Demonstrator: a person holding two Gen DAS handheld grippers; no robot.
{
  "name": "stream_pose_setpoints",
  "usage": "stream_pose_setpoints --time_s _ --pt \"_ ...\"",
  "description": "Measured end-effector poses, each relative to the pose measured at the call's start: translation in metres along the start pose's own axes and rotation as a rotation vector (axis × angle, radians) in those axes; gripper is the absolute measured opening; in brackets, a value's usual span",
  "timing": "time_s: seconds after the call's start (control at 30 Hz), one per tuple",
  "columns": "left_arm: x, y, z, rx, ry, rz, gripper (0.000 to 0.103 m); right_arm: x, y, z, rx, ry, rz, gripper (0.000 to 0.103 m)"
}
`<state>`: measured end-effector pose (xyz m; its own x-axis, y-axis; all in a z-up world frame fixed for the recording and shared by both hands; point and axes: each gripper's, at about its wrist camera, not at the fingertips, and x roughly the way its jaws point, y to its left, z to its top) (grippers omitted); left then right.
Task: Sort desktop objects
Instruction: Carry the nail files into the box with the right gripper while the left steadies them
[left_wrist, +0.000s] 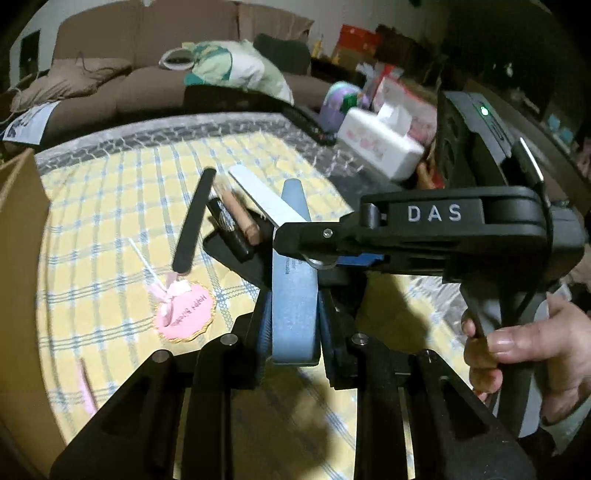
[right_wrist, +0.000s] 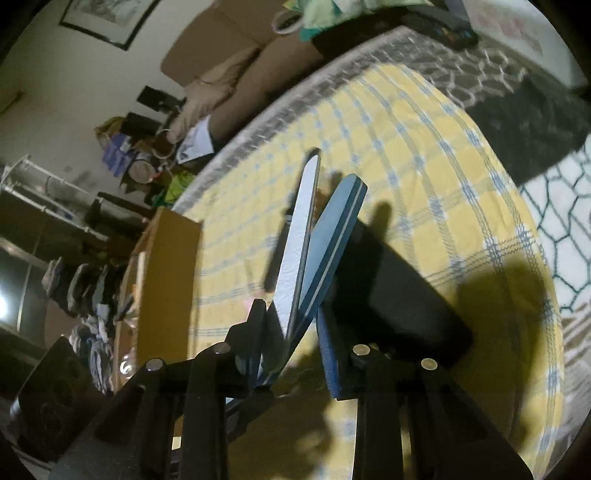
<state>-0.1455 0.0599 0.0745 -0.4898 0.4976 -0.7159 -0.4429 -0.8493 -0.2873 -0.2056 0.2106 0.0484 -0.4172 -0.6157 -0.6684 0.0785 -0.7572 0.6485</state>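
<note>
Nail files take up the middle of both wrist views. The left gripper (left_wrist: 295, 328) pinches a blue nail file (left_wrist: 294, 291) between its pads, the file standing up and away from the fingers over the yellow checked tablecloth (left_wrist: 110, 206). The right gripper (left_wrist: 291, 236), held by a hand (left_wrist: 524, 354) at the right edge, comes in from the side, and its tip meets the same blue file along with a white nail file (left_wrist: 264, 197). From the right wrist, both files sit between that gripper's pads, the white one (right_wrist: 295, 258) leaning left and the blue one (right_wrist: 328, 251) leaning right; whether the pads press on them I cannot tell. Behind, a black nail file (left_wrist: 194, 221), a black tube (left_wrist: 229, 229) and a tan stick (left_wrist: 240, 214) lean out of a black tray (left_wrist: 243, 262). A pink birthday topper (left_wrist: 184, 310) lies on the cloth
</note>
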Motion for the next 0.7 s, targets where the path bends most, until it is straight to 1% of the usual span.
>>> stream_pose_setpoints --time_s 0.1,0.2,0.27,0.37,0.4,0.5,0.53,0.63,0.7 --pt "-0.037 -0.001 0.004 -0.006 -0.039 -0.007 0.023 -0.015 0.025 -0.004 -0.034 -0.015 0.014 0.028" --pt "-0.072 0.001 0.006 -0.012 -0.076 0.0 0.023 -0.031 0.058 -0.01 -0.074 -0.024 0.031 0.028" --pt "-0.099 0.007 0.005 -0.016 -0.1 0.008 0.023 -0.038 0.09 -0.017 -0.111 -0.03 0.042 0.028" --pt "-0.144 0.022 0.002 -0.026 -0.14 0.031 0.023 -0.042 0.127 -0.027 -0.144 -0.029 0.066 0.028" --pt "-0.159 0.029 0.0 -0.029 -0.154 0.042 0.023 -0.042 0.147 -0.032 -0.161 -0.024 0.08 0.028" --pt "-0.2 0.055 -0.011 -0.052 -0.191 0.083 0.023 -0.032 0.188 -0.041 -0.199 -0.012 0.103 0.028" --pt "-0.208 0.061 -0.014 -0.059 -0.199 0.093 0.023 -0.024 0.205 -0.046 -0.213 -0.006 0.112 0.028" --pt "-0.238 0.1 -0.028 -0.114 -0.225 0.131 0.023 0.005 0.244 -0.055 -0.227 0.018 0.145 0.028" --pt "-0.248 0.128 -0.038 -0.148 -0.222 0.155 0.023 0.028 0.266 -0.064 -0.243 0.04 0.151 0.028"
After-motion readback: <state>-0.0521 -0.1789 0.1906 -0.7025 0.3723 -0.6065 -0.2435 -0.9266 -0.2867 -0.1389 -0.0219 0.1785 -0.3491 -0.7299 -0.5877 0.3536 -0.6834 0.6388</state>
